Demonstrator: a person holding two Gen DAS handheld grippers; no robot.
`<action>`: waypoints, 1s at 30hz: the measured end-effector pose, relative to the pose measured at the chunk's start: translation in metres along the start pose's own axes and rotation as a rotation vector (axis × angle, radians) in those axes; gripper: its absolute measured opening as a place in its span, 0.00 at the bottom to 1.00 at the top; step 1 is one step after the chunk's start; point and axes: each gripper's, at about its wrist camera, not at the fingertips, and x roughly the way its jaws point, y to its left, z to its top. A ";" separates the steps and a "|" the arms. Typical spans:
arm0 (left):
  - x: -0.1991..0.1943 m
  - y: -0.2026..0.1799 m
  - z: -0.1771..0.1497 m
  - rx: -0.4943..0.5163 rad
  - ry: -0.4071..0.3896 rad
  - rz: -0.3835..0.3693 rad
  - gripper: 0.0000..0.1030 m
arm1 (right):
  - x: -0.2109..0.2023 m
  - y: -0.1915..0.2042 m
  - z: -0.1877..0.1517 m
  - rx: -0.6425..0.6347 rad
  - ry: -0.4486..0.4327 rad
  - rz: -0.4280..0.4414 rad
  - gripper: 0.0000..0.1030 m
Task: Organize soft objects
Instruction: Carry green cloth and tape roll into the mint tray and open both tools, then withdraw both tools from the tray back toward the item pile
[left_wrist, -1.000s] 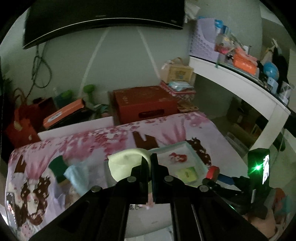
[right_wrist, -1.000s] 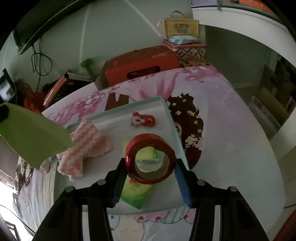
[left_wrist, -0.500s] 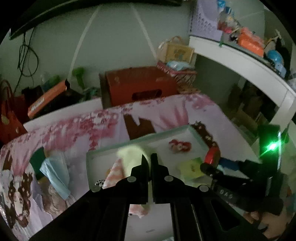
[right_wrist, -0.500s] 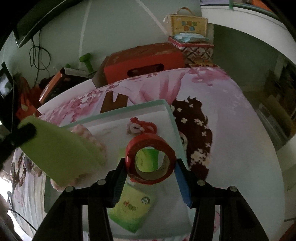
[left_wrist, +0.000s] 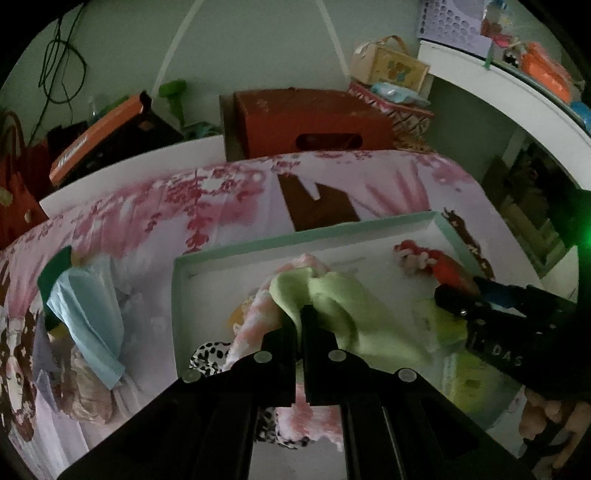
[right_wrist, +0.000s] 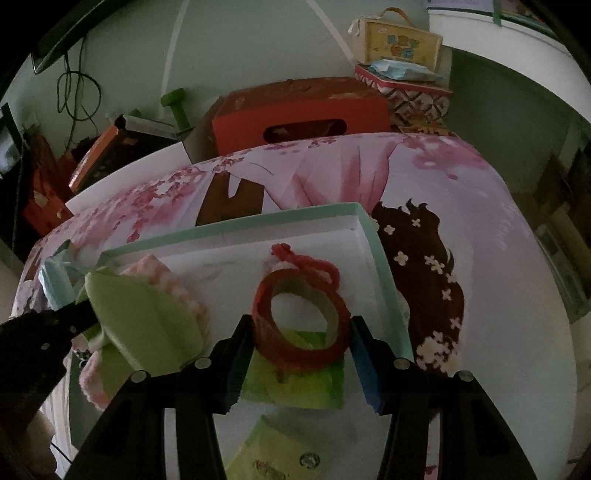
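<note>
My left gripper (left_wrist: 302, 314) is shut on a light green cloth (left_wrist: 332, 306), low over the white tray with a mint rim (left_wrist: 295, 240). The cloth drapes onto a pink and white cloth (left_wrist: 258, 314) in the tray. In the right wrist view the green cloth (right_wrist: 144, 321) hangs at the left over the tray (right_wrist: 384, 266). My right gripper (right_wrist: 301, 328) is shut on a red tape roll (right_wrist: 301, 321) above green packets (right_wrist: 295, 384). A red knitted item (right_wrist: 306, 260) lies at the tray's far right.
A pale blue cloth (left_wrist: 88, 310) and other soft items lie on the floral bedsheet (left_wrist: 221, 199) left of the tray. A black and white spotted cloth (left_wrist: 207, 354) sits at the tray's near left. A red box (left_wrist: 310, 125) stands behind the bed.
My left gripper has moved forward and down with the green cloth, from left of the tray to over the pink cloth inside it. My right gripper still holds the tape roll over the tray.
</note>
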 end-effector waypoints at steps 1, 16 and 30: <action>0.003 0.002 -0.001 -0.005 0.004 0.001 0.02 | 0.001 0.000 0.001 0.000 0.000 -0.001 0.53; -0.006 0.012 -0.006 -0.047 0.031 -0.034 0.49 | -0.010 0.004 0.001 0.016 -0.006 0.002 0.63; -0.038 0.036 -0.025 -0.079 0.091 0.081 0.88 | -0.051 0.027 -0.032 -0.018 0.021 0.005 0.85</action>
